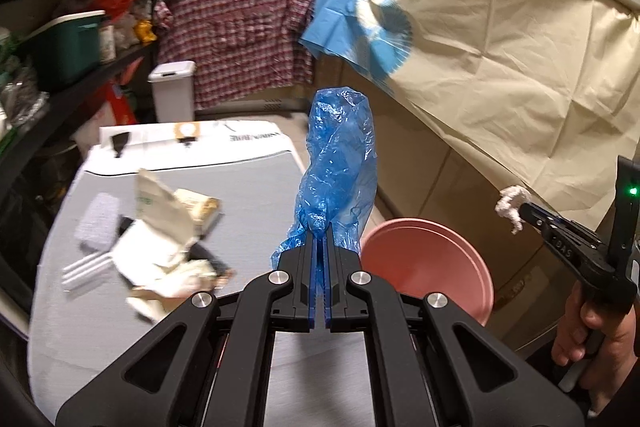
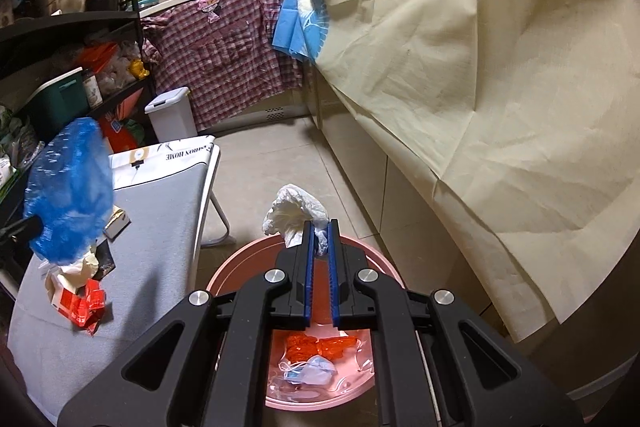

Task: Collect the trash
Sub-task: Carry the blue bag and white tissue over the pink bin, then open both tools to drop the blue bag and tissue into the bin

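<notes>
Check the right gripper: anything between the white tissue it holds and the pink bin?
Nothing visible. The right gripper pinches the white tissue right above the far rim of the pink bin, whose mouth is open below. The left gripper holds its blue bag off to the side, over the grey board.

Upside-down black lettering "HOME", preceded by a partly cut word ending in "ON", printed on the white far end of the grey board cover [image 2: 168,155], beside a small round emblem too small to read. Same print seen blurred and illegible in the left wrist view on the board cover [image 1: 244,137]. Raised characters resembling "DAS", read inverted, on the black body of the right gripper [image 1: 516,207]; green print on a crumpled paper wrapper [image 1: 160,203], too blurred to make out.
</notes>
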Tool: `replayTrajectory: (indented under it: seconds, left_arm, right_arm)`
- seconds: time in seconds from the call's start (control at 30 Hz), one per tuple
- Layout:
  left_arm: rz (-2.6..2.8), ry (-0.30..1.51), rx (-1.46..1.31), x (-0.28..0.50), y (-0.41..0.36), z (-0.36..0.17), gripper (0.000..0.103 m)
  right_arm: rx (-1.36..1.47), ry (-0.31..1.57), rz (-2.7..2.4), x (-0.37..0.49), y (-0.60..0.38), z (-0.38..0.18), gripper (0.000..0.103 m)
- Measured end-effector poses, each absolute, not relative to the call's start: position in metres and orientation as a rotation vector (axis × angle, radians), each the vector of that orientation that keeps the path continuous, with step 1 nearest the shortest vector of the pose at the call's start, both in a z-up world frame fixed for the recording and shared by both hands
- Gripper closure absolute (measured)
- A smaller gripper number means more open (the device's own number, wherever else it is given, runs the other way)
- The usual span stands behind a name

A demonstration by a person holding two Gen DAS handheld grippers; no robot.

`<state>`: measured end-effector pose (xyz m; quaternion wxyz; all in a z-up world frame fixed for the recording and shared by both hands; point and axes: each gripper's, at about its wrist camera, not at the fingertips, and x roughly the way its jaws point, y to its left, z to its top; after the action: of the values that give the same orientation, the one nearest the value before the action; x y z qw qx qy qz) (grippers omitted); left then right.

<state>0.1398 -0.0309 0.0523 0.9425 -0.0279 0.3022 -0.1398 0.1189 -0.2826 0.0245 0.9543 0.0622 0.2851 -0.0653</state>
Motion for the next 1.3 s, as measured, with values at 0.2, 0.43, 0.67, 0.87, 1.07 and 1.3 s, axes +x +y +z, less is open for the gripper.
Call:
replayTrajectory:
  seconds: [0.2,0.43,0.67,0.87,1.07,1.3]
  left_arm:
    - [-0.329,0.661,-0.08,0.156,-0.07,0.038,0.101]
    - [-0.364,0.709,-0.073,0.173,-0.108,0.019,0.101]
    - [-0.391,0.748,-0.056,0.183,-0.131,0.002,0.101]
    - [-0.425,0.786,-0.052,0.192,-0.139,-0.009,0.1]
    - [-0.423,0.814,-0.069,0.194,-0.136,-0.016,0.064]
    - [-0.421,0.799,-0.063,0.186,-0.127,-0.011,0.064]
  right_arm:
    - [0.145,0.59,-0.142,0.126,-0.29,0.021,0.096]
    - [0.179,0.626,-0.136,0.136,-0.3,0.011,0.096]
    - [0.194,0.641,-0.126,0.142,-0.305,0.006,0.096]
    - [0.19,0.673,-0.124,0.15,-0.305,-0.001,0.089]
    - [0.209,0.675,-0.138,0.155,-0.309,-0.003,0.07]
    - [0.197,0.663,-0.132,0.153,-0.307,-0.003,0.07]
